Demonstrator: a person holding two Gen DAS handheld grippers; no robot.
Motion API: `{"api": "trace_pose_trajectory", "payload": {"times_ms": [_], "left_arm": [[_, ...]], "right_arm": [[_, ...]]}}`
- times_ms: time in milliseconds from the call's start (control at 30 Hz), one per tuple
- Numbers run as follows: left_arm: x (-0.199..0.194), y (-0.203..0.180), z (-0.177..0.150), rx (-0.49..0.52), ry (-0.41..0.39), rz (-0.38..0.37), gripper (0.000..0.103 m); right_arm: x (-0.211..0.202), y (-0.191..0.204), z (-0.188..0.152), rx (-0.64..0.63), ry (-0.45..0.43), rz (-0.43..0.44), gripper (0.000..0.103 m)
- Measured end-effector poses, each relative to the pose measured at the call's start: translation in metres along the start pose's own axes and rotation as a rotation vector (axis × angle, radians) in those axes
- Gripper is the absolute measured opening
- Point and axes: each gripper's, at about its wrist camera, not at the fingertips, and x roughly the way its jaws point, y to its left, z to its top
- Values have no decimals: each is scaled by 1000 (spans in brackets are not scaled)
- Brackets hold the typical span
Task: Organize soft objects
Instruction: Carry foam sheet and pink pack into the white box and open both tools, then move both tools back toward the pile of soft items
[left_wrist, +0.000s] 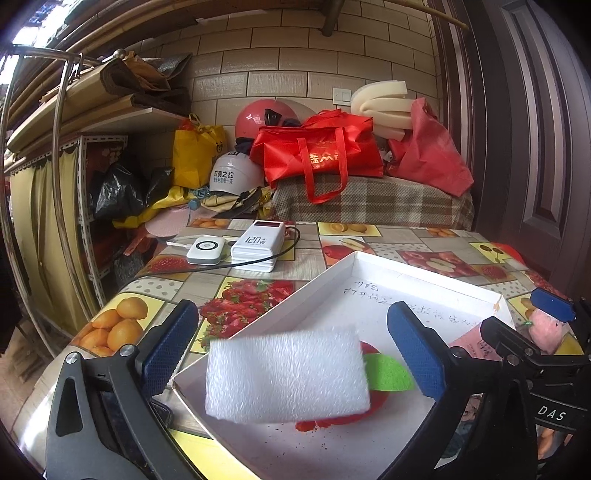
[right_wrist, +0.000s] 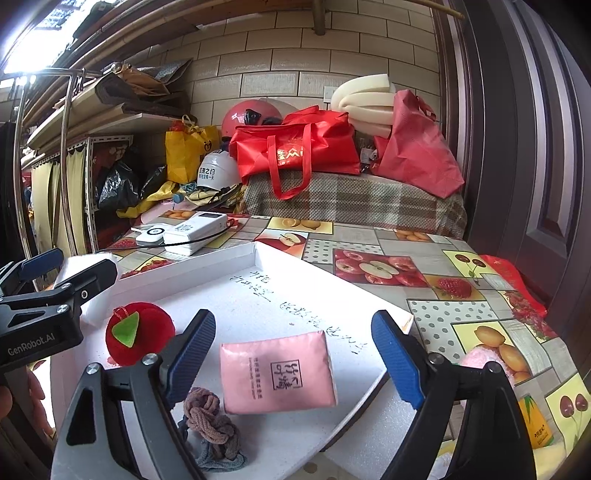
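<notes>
While both grippers are hovering over the white tray (right_wrist: 207, 266) on the tabletop (right_wrist: 454, 314), the left gripper (left_wrist: 291, 350) is standing open with a white foam block (left_wrist: 286, 373) between its fingers, untouched; the right gripper (right_wrist: 293, 358), likewise spread, is framing a pink pouch (right_wrist: 277, 373), with a red plush apple (right_wrist: 138, 332) to its left.
</notes>
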Motion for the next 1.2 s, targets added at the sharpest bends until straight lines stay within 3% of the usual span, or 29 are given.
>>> {"api": "trace_pose_trajectory", "payload": {"times_ms": [33,700,1100,1200], "left_arm": [[0,-1,0,5,-3,0,103],[-7,-3,-2,6,-38,-1,103],[-36,-20,-12,44,-31,-66,103],[-44,-26,-16,46,-4,-127,103]], "right_arm": [[1,0,0,-4,3,-4,103],[-5,2,0,-28,-30,-25,103],[-23,-9,-3,43,-89,-51,103],[-29,-10,-6,45,-89,-43,103]]}}
